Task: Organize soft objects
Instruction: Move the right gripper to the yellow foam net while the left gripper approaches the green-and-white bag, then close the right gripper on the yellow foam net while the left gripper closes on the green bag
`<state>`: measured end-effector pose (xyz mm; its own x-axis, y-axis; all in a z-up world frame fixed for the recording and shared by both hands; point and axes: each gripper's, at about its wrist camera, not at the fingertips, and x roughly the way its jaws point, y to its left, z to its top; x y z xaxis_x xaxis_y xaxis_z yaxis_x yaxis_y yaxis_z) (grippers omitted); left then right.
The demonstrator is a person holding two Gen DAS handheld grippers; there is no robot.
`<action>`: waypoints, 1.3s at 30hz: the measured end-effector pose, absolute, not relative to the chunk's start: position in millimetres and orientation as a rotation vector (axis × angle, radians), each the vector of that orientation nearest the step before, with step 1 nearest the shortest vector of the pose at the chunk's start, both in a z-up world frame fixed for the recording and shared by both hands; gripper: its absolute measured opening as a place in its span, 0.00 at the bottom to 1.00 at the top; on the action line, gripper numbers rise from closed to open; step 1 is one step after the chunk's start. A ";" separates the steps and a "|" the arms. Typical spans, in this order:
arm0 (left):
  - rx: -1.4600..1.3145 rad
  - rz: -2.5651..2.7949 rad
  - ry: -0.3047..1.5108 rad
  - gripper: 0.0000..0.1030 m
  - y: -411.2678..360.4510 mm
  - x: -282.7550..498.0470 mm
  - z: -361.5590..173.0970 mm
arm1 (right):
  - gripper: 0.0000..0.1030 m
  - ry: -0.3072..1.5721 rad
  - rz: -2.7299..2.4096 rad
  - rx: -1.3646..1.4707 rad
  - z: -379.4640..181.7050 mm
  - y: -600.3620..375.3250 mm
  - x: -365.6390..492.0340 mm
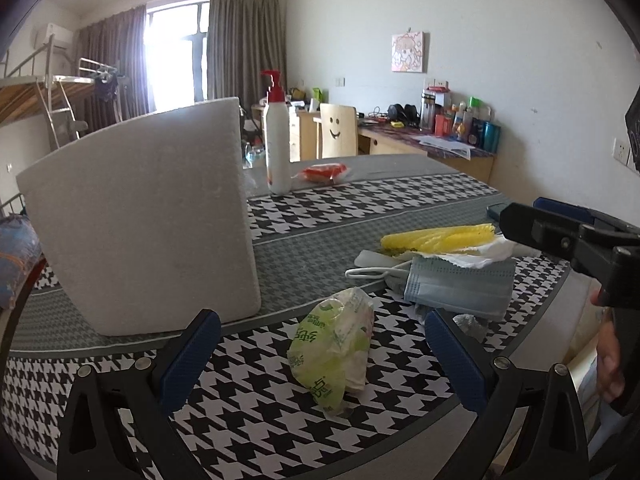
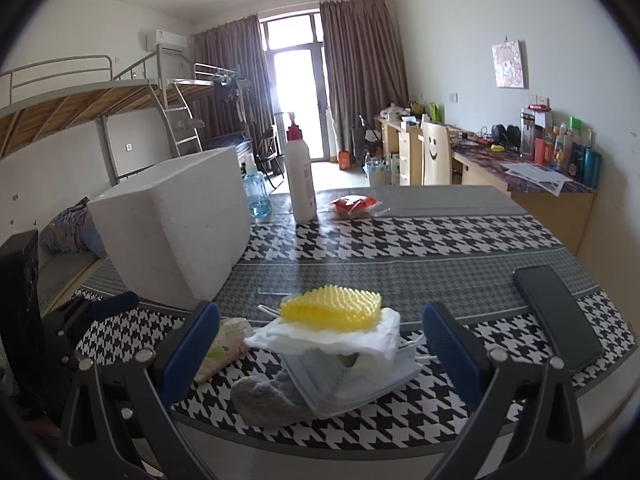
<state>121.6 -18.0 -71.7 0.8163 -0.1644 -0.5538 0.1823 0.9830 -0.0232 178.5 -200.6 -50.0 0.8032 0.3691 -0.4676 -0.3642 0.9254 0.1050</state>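
1. The left gripper (image 1: 322,356), jaws spread and empty, frames a crumpled green-and-white plastic tissue packet (image 1: 334,350) lying on the houndstooth tablecloth (image 1: 360,204).
2. The right gripper (image 2: 320,344), likewise spread and empty, faces a pile: a yellow ridged foam sleeve (image 2: 332,307) atop white tissue (image 2: 320,338) and a pale blue face mask (image 2: 340,384), with a grey sock (image 2: 268,400) beside it.
3. The white polystyrene box (image 1: 140,220) stands just behind the packet.
4. Judged step: approach before grasping. Next, each gripper should close gently, then carry its item, probably to the box.

Daylight glare from the window (image 2: 298,76); fisheye-warped, dark edges.
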 end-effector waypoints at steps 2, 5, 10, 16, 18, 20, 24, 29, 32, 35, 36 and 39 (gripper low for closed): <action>0.031 -0.190 0.595 0.99 -18.8 124.1 -73.1 | 0.99 0.507 0.391 0.005 -49.3 -198.4 180.2; 0.032 -0.204 0.605 0.99 -20.6 127.5 -75.8 | 0.96 0.518 0.396 -0.004 -48.7 -195.4 182.9; 0.032 -0.217 0.630 0.98 -24.2 133.7 -79.3 | 0.93 0.542 0.403 -0.008 -48.5 -192.0 190.0; 0.040 -0.228 0.667 0.93 -27.2 140.1 -86.0 | 0.84 0.601 0.413 -0.025 -51.4 -188.8 199.4; 0.042 -0.226 0.676 0.93 -28.2 141.7 -87.7 | 0.84 0.613 0.413 -0.035 -52.3 -187.5 201.4; 0.044 -0.233 0.683 0.91 -29.7 143.9 -88.6 | 0.84 0.627 0.411 -0.043 -53.7 -186.2 203.8; 0.061 -0.243 0.696 0.88 -33.4 146.8 -90.3 | 0.79 0.657 0.410 -0.040 -55.8 -187.0 209.5; 0.077 -0.248 0.721 0.86 -38.4 154.1 -94.9 | 0.73 0.691 0.406 -0.042 -60.5 -187.5 215.8; 0.075 -0.249 0.732 0.86 -39.1 157.0 -96.8 | 0.64 0.710 0.414 -0.042 -61.9 -186.3 218.6; 0.080 -0.251 0.741 0.86 -41.3 159.8 -98.6 | 0.62 0.723 0.415 -0.048 -64.0 -186.3 219.8; 0.082 -0.254 0.743 0.86 -42.1 160.1 -98.8 | 0.61 0.724 0.415 -0.045 -64.7 -186.7 219.6; 0.092 -0.259 0.746 0.85 -44.0 160.3 -99.6 | 0.50 0.737 0.417 -0.042 -67.1 -188.2 221.1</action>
